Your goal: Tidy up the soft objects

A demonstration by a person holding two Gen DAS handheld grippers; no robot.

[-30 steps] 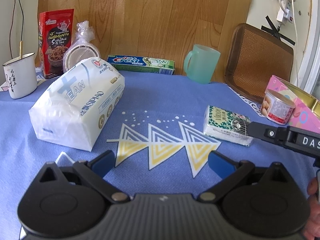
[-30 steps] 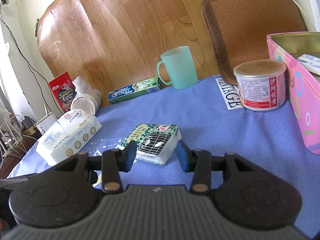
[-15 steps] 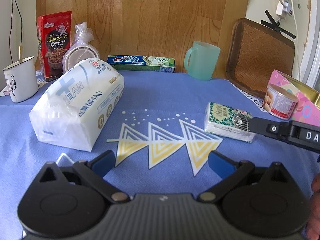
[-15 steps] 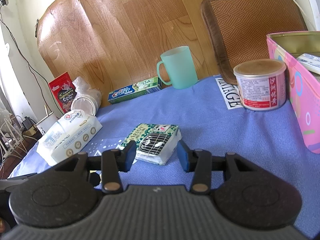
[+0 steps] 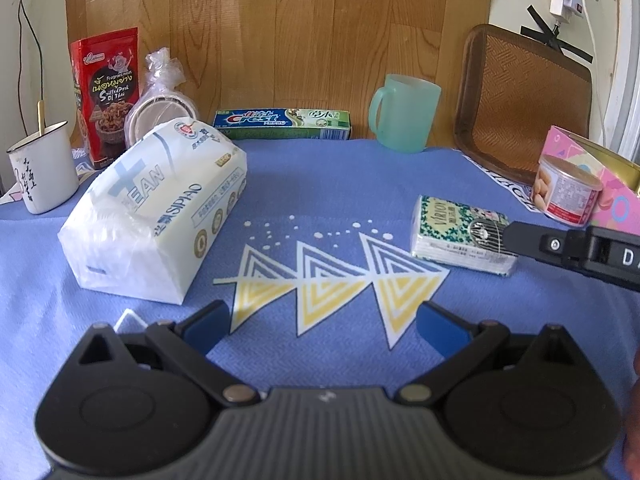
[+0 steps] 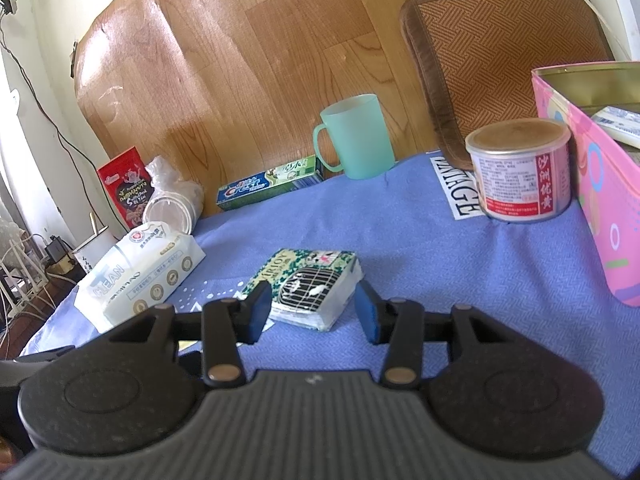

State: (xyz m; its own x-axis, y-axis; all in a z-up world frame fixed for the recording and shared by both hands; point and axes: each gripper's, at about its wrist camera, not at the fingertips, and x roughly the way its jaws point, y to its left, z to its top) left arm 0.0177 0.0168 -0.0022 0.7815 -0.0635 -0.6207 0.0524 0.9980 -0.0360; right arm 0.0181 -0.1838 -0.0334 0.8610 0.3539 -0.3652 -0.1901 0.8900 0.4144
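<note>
A small green-and-white tissue pack [image 6: 310, 286] lies flat on the blue cloth; it also shows at the right in the left wrist view [image 5: 452, 236]. My right gripper [image 6: 312, 314] is open, its blue pads on either side of the pack's near end, not pressing it. A large white wet-wipes pack [image 5: 156, 216] lies on the left, also visible in the right wrist view [image 6: 138, 272]. My left gripper [image 5: 324, 330] is open and empty, low over the cloth's triangle print, nearer me than the wipes pack.
A pink tin box [image 6: 596, 184] stands at the right with a can [image 6: 520, 170] beside it. Along the back are a green mug [image 5: 404, 112], a toothpaste box [image 5: 282, 124], a red snack bag [image 5: 106, 92], bagged bowls [image 5: 160, 110] and a white enamel cup [image 5: 42, 172]. A woven mat [image 5: 520, 100] leans back right.
The right gripper has edged slightly forward around the tissue pack. The left gripper has shifted a little, with the scene sliding slightly right in its view. Both stay open.
</note>
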